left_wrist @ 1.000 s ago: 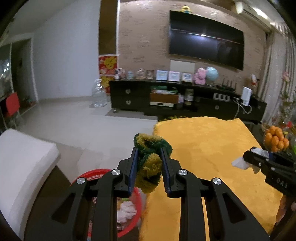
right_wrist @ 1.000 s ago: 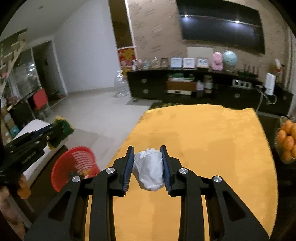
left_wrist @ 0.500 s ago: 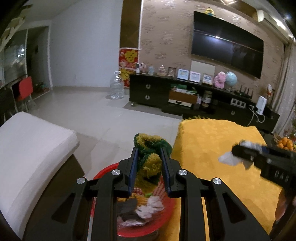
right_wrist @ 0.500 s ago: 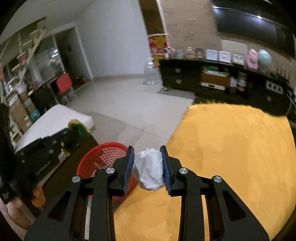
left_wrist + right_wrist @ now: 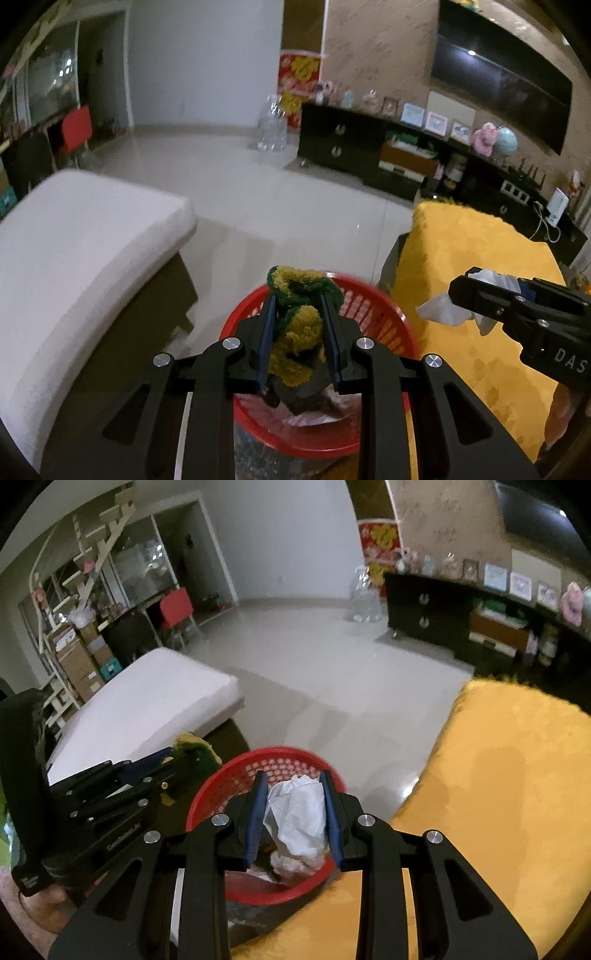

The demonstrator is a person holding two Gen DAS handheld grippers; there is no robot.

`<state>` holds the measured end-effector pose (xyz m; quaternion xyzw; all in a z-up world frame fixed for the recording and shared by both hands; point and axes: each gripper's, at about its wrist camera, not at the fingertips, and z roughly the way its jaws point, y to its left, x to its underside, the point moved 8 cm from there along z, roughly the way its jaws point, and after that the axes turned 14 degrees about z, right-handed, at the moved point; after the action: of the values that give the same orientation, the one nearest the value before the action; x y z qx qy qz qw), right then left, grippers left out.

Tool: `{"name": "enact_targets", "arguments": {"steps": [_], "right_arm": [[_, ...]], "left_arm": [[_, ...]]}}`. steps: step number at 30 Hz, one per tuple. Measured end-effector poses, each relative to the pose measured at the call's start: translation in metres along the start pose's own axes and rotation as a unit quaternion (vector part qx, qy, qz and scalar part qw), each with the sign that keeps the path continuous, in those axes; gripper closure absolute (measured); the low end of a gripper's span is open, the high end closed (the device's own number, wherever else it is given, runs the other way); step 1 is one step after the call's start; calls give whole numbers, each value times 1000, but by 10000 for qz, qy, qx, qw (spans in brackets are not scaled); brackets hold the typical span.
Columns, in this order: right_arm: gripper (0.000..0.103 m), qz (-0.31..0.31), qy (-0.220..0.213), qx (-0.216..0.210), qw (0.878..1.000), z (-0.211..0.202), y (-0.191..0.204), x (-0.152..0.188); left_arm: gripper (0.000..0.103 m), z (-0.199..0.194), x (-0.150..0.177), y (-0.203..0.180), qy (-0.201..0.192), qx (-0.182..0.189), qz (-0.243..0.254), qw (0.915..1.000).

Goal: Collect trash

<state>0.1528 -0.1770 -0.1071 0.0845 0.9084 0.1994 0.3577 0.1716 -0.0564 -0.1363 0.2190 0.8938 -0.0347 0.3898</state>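
Trash rides in both grippers above a red basket [image 5: 373, 299] that stands on the floor between a white cushion [image 5: 81, 251] and a yellow-covered counter [image 5: 476, 251]. The left gripper [image 5: 298, 325] has its fingers closed narrowly on a green-and-yellow yarn wad [image 5: 295, 314] over the basket's near side. The right gripper [image 5: 293, 808] pinches a crumpled white tissue [image 5: 301, 812] over the basket's mouth, where more scraps already lie.
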Motion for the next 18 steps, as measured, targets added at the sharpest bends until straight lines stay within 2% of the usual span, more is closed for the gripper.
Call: {"name": "enact_targets", "arguments": {"steps": [5,9,10,11,12,13,14,15,18], "right_arm": [[74,105,264,-101,9995,20,10,11],[73,179,411,-197,9988,30,17,16],[72,214,442,-226,9985,33,18,17],[67,241,463,-256,9983,33,18,17],[58,290,487,-302,9979,34,17,17],[54,382,493,-354,9974,34,17,16],[50,454,484,-395,9970,33,16,15],[50,510,483,-431,9966,33,14,15],[49,655,474,-489,9955,29,9,12]], "left_arm": [[80,18,18,8,389,132,-104,9991],[77,23,30,7,512,255,-97,9983],[74,24,31,8,523,286,-99,9982],[72,24,31,8,517,289,-107,9982],[66,23,32,7,508,278,-109,9983],[55,21,31,8,486,262,-110,9984],[50,20,29,8,448,238,-117,9986],[44,19,28,9,408,206,-123,9989],[39,13,23,11,307,166,-153,9993]]}}
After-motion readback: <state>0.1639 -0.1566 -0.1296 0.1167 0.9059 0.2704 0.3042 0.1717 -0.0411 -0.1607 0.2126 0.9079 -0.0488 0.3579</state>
